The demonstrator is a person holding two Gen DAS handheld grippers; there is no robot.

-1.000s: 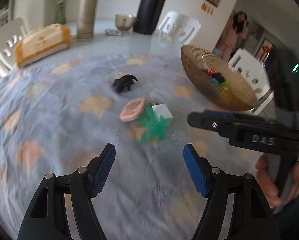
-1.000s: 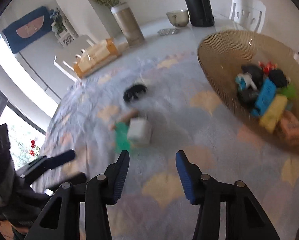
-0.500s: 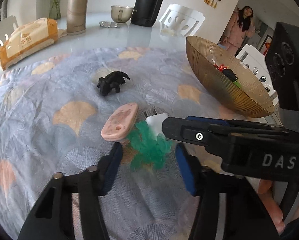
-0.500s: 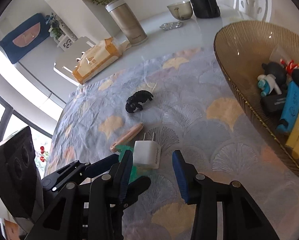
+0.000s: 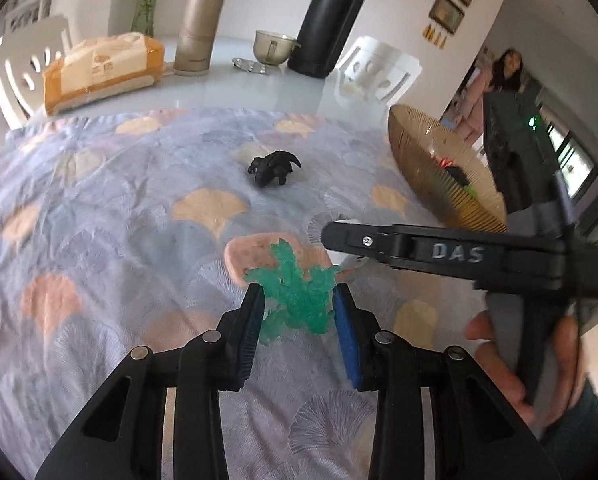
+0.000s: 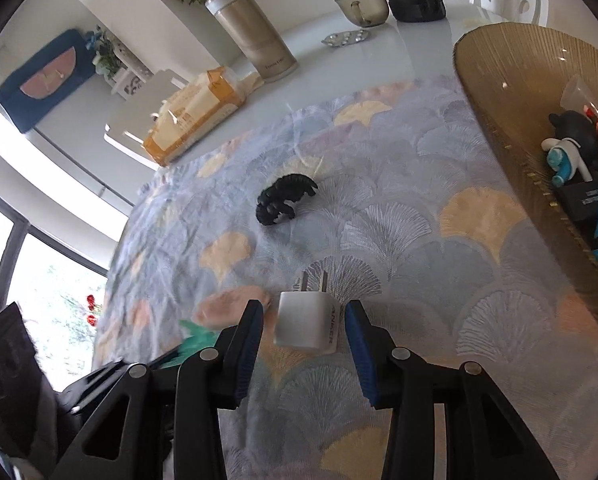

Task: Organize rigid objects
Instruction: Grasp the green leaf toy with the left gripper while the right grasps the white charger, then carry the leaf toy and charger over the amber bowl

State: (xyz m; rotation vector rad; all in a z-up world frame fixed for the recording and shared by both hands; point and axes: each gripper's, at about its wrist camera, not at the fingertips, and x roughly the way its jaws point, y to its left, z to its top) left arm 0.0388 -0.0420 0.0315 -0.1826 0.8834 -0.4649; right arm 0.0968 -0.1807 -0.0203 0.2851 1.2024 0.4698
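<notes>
My left gripper (image 5: 298,308) is shut on a translucent green toy figure (image 5: 295,294) and holds it just above the patterned cloth. A pink oval piece (image 5: 247,254) lies just beyond it. My right gripper (image 6: 303,324) is open, its blue pads on either side of a white plug charger (image 6: 305,322) that rests on the cloth, with small gaps on both sides. A black dragon toy (image 5: 274,168) stands further off on the cloth; it also shows in the right wrist view (image 6: 285,198). An amber bowl (image 6: 499,92) at the right holds several toys.
At the back of the white table stand a tissue pack (image 5: 103,70), a gold flask (image 5: 201,26), a cup (image 5: 273,46) and a black bottle (image 5: 331,20). White chairs ring the table. A person (image 5: 495,84) stands in the doorway at the right.
My left gripper moved in and closed on the green toy, now slightly raised. My right gripper came forward and down until its pads bracket the white charger.
</notes>
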